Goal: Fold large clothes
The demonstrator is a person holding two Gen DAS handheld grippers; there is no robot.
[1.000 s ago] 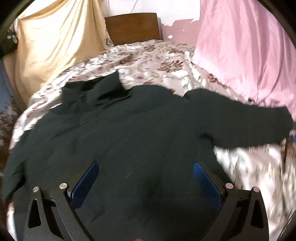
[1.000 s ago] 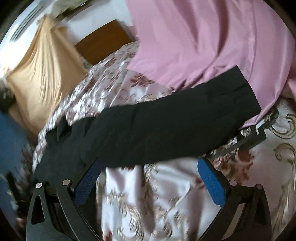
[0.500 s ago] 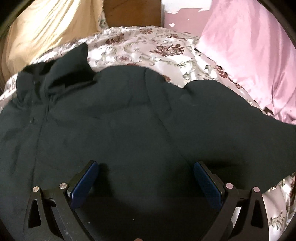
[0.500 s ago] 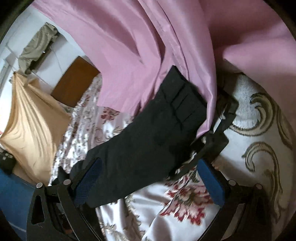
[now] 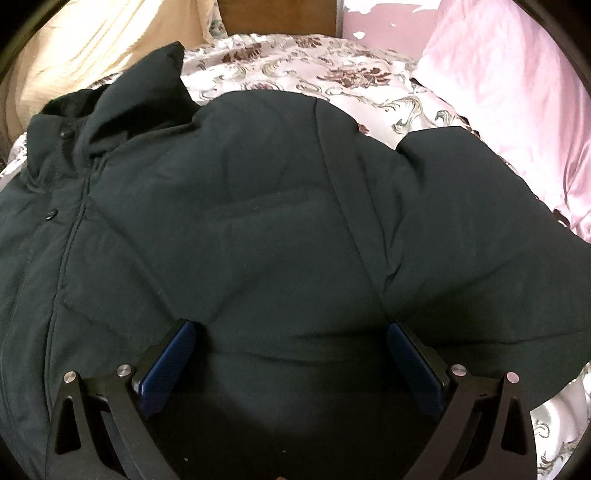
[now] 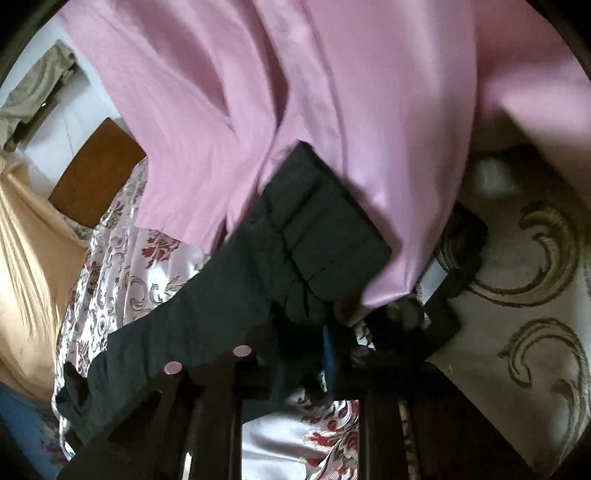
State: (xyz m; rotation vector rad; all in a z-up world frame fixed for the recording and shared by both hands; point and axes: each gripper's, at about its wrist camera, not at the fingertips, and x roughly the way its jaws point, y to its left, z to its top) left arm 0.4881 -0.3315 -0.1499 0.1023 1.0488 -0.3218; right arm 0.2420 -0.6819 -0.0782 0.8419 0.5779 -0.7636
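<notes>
Closing on the jacket's cuff (image 6: 314,236), the right gripper (image 6: 328,354) has its jaws nearly together with dark fabric between them; the left gripper (image 5: 291,354) hovers with jaws spread wide over the dark puffy jacket (image 5: 258,229). It lies flat on a floral bed (image 5: 332,74); pink cloth (image 6: 332,92), yellow drape (image 5: 92,44) and wooden headboard (image 5: 277,16) surround it.

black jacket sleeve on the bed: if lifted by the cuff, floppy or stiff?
Probably floppy: the sleeve already bends and creases along its length. The jacket looks padded, so likely bulky and slow to flatten. It may slide easily on the glossy bedspread.
</notes>
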